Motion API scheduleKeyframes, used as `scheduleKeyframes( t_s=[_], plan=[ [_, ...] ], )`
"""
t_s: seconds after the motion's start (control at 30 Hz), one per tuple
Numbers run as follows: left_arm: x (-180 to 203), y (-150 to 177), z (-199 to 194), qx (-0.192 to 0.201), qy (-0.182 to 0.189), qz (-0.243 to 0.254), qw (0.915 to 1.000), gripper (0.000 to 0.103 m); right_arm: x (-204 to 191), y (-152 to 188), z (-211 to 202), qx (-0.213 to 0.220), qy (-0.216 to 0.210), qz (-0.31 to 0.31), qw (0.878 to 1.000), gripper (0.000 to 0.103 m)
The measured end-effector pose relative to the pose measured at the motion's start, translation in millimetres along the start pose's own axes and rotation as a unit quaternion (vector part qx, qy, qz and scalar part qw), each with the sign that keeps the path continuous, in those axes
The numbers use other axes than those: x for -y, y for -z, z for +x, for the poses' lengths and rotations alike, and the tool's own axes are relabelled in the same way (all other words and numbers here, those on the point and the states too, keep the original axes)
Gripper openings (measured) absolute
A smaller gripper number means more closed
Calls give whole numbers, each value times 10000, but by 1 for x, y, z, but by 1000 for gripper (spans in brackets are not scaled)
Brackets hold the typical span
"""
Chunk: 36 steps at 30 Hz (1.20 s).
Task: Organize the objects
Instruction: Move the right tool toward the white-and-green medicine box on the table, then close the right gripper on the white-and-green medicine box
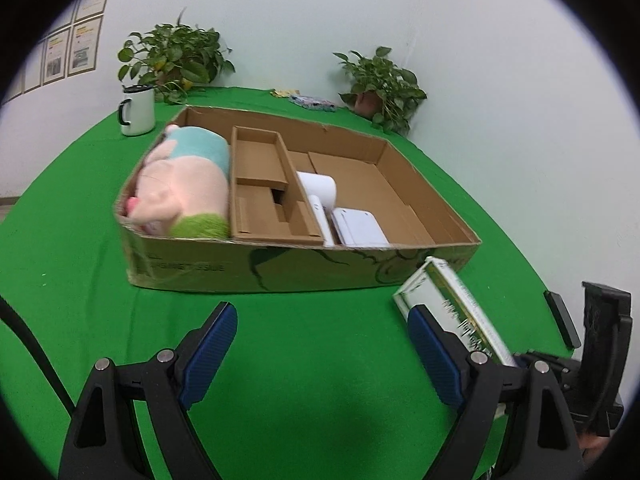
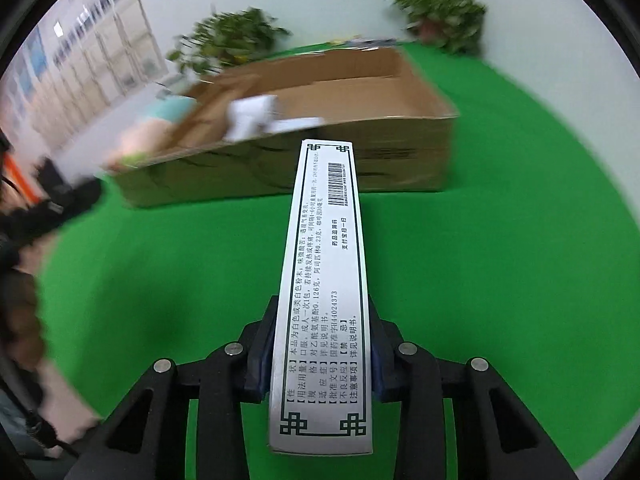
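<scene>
My right gripper (image 2: 320,356) is shut on a long white medicine box (image 2: 324,280) with black print and a barcode, held above the green table and pointing at the cardboard tray (image 2: 360,160). The same medicine box (image 1: 452,304) shows at the right of the left wrist view, close to the tray's front right corner. My left gripper (image 1: 320,344) is open and empty, in front of the cardboard tray (image 1: 280,264). The tray holds a pink plush pig (image 1: 184,188), an inner cardboard divider (image 1: 264,200) and white devices (image 1: 340,208).
A white mug (image 1: 138,110) stands behind the tray at the left. Two potted plants (image 1: 176,60) (image 1: 380,84) stand at the back against the wall. Small colourful items (image 1: 312,101) lie between them. A green cloth (image 1: 320,360) covers the table.
</scene>
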State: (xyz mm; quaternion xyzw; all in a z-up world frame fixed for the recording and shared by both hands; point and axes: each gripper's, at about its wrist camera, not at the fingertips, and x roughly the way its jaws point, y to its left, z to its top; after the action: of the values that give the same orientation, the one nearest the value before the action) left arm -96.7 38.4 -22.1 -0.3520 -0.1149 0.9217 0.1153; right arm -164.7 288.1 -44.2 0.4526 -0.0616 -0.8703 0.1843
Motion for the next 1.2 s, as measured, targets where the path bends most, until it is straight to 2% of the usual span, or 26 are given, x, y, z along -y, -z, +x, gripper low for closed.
scheduleKeyframes(
  t_s=[0.07, 0.17, 0.2, 0.23, 0.27, 0.3, 0.37, 0.47, 0.57, 0.73, 0.77, 0.83, 0.9, 0.97, 1.13, 1.2],
  plan=[
    [-10, 0, -8, 43, -12, -104, 9999, 87, -12, 0, 8, -86, -332, -10, 9994, 37],
    [-18, 2, -10, -24, -1, -188, 9998, 87, -7, 4, 16, -226, -576, 182, 9979, 38],
    [-20, 4, -9, -72, 24, -203, 9998, 87, -2, 6, 17, -245, -573, 263, 9977, 47],
    [-20, 6, -7, -116, 51, -209, 9997, 87, 4, 7, 17, -214, -465, 377, 9980, 54],
    [-20, 8, -3, -184, 90, -222, 9995, 87, 10, 9, 13, -137, -319, 471, 9983, 70],
    [-19, 10, 1, -269, 160, -236, 9992, 87, 18, 12, 6, -7, -137, 553, 9984, 80],
    [-14, 13, 11, -439, 320, -253, 9982, 87, 24, 15, -7, 181, 172, 492, 9985, 85],
    [-4, 17, 28, -664, 567, -257, 9959, 87, 19, 14, -25, 474, 628, -68, 9969, 93],
    [10, 20, 44, -876, 823, -207, 9925, 87, 2, 24, -28, 504, 658, -610, 9947, 102],
    [25, 22, 66, -1192, 1143, -250, 9859, 87, 0, 27, -9, 184, 985, -534, 9935, 101],
    [27, 22, 68, -1235, 1219, -280, 9844, 87, -2, 27, -4, 137, 1021, -570, 9930, 95],
    [28, 25, 71, -1277, 1268, -297, 9832, 87, -9, 32, 5, -41, 1030, -854, 9910, 76],
    [28, 30, 74, -1286, 1282, -307, 9829, 87, -22, 36, 17, -221, 986, -1128, 9885, 67],
    [24, 35, 75, -1362, 1316, -356, 9813, 87, -34, 41, 24, -271, 941, -1219, 9877, 62],
    [16, 54, 75, -1580, 1365, -482, 9768, 85, -47, 44, 23, -246, 336, -768, 9962, 61],
    [13, 58, 73, -1567, 1410, -559, 9759, 85, -49, 43, 24, -292, -124, -517, 9982, 61]
  ],
)
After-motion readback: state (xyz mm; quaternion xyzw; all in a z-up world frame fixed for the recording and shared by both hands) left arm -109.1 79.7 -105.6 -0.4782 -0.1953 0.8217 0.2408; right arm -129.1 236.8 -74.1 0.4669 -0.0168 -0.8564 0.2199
